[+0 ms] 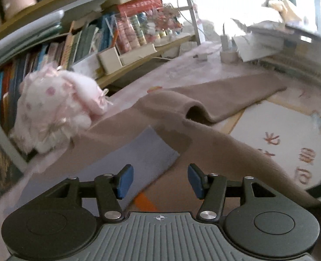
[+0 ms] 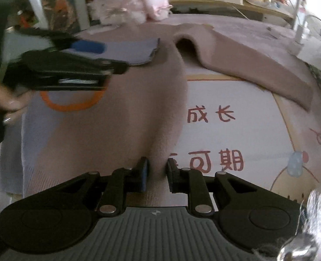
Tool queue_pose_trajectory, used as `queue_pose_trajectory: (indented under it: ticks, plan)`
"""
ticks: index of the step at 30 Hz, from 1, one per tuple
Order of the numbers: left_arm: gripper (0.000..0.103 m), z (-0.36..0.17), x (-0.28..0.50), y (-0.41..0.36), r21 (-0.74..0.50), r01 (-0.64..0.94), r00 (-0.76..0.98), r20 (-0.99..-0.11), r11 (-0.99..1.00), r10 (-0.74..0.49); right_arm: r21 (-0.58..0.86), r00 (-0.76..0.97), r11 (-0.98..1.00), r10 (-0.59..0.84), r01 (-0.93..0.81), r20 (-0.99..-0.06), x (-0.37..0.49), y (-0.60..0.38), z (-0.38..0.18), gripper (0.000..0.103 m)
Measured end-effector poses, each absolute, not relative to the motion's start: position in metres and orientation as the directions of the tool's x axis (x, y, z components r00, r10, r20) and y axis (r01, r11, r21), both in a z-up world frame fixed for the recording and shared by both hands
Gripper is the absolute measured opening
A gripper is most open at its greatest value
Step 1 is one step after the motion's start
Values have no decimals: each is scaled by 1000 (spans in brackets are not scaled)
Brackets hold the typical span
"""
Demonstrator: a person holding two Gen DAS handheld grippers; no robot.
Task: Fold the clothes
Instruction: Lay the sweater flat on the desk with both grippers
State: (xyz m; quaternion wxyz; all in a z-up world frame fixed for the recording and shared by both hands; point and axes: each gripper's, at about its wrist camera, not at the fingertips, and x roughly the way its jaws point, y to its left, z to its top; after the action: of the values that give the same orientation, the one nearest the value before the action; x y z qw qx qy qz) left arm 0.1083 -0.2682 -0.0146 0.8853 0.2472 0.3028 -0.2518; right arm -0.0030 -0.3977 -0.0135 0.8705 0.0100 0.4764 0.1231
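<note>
The right gripper (image 2: 156, 175) pinches a raised fold at the near hem of the soft pinkish-brown knit sweater (image 2: 125, 117) – its blue-padded fingers narrow on the cloth. The left gripper (image 1: 158, 181) hovers wide apart above the garment, holding nothing. The sweater lies spread on a pale printed table mat (image 2: 247, 113), one sleeve (image 2: 258, 67) stretching right – a fluffy pink-and-white plush toy (image 1: 58, 106) sits at the far left

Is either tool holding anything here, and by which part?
The right tool grips the sweater by a bunched ridge of its near edge. The left tool is open, holding nothing.
</note>
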Motion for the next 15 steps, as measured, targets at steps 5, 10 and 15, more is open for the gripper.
queue_pose_trajectory:
  ticks: [5, 10, 15]
  plan:
    - [54, -32, 121, -292, 377, 570, 715, -666, 730, -213, 153, 487, 949, 274, -275, -829, -6, -400, -12, 18]
    - [6, -31, 131, -283, 380, 491, 746, -648, 784, -153, 156, 452, 922, 315, -354, -834, -9, -397, -10, 18]
    - [5, 11, 141, -216, 230, 317, 798, -589, 920, -127, 174, 442, 919, 328, -354, -835, -6, -401, -10, 18]
